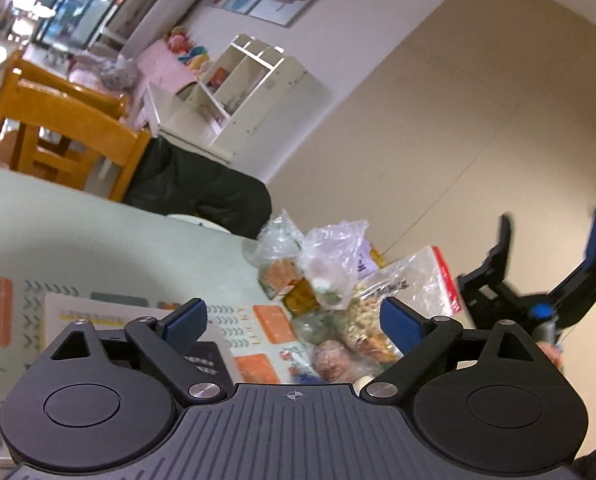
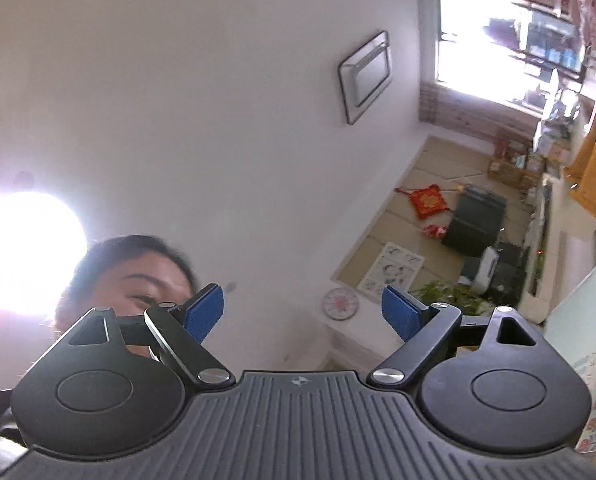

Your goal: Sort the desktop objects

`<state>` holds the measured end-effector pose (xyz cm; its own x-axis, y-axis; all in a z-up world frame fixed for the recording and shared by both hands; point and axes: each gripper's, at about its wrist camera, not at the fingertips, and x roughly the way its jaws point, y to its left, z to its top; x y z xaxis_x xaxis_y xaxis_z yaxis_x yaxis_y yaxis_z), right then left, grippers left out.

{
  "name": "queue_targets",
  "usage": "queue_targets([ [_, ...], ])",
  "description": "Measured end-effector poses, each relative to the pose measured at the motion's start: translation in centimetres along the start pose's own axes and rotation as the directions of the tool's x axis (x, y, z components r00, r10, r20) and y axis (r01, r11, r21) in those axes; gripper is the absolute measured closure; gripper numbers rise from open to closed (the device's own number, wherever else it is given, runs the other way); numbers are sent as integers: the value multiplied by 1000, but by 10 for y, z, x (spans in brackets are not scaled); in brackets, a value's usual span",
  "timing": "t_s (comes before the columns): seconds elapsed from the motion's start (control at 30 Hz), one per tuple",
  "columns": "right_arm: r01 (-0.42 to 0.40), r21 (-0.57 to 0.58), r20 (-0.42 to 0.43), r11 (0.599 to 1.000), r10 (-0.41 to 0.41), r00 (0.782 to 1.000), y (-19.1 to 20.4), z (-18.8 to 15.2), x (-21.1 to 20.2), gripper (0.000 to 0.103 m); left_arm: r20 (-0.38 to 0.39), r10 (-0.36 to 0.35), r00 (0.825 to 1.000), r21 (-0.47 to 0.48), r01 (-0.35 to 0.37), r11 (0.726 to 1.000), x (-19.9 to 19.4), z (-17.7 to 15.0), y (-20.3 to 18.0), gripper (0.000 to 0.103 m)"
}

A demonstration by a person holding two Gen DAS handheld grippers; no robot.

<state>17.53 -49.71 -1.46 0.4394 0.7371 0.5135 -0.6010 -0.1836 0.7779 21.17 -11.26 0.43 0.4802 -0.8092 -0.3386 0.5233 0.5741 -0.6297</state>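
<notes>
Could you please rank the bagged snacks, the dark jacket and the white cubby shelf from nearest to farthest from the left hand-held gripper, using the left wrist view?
From the left hand-held gripper:
1. Bagged snacks: just ahead on the table, slightly right.
2. Dark jacket: beyond the table's far edge, left of centre.
3. White cubby shelf: farthest, against the back wall.

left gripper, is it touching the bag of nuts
Apart. The left wrist view shows the left gripper open in the air, the bag of nuts lying on the table beyond its fingers.

Pale green table (image 1: pixel 77 224) with patterned mat (image 1: pixel 265 332), booklet (image 1: pixel 97 312), and heaped clear snack bags (image 1: pixel 338 280).
</notes>
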Motion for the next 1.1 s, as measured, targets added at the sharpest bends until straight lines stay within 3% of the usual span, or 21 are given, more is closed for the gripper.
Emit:
queue_targets([
  [0.1,-40,-4,-19,999,39,999,5,0,8,0,2,-8,1000,1,8,1000,0,-1,-2,0],
  [0.2,-63,-4,-17,998,63,998,9,2,14,0,20,-23,1000,-33,24,999,-6,-1,3,0],
  [0.3,-24,-35,-15,999,23,1000,16,5,18,0,11,-9,1000,-85,10,996,-8,-1,13,0],
  [0.4,126,-144,-12,981,-129,992,39,4,21,0,-9,25,1000,-112,-26,993,-10,-1,22,0],
  [0.53,337,-321,5,885,-354,935,56,1,39,0,-35,58,998,-117,-62,991,-10,-2,30,0],
  [0.63,398,-422,-9,814,-443,897,65,-5,57,0,-49,80,996,-114,-86,990,-9,-3,34,0],
  [0.73,419,-467,-28,779,-487,873,73,-11,69,0,-64,81,995,-118,-88,989,-8,-3,37,0],
  [0.97,434,-406,-61,804,-497,865,67,-8,87,0,-98,115,989,-116,-126,985,-6,-2,44,0],
  [1.1,467,-368,-64,804,-523,850,58,-15,72,0,-127,143,982,-123,-158,980,-2,-2,50,0],
])
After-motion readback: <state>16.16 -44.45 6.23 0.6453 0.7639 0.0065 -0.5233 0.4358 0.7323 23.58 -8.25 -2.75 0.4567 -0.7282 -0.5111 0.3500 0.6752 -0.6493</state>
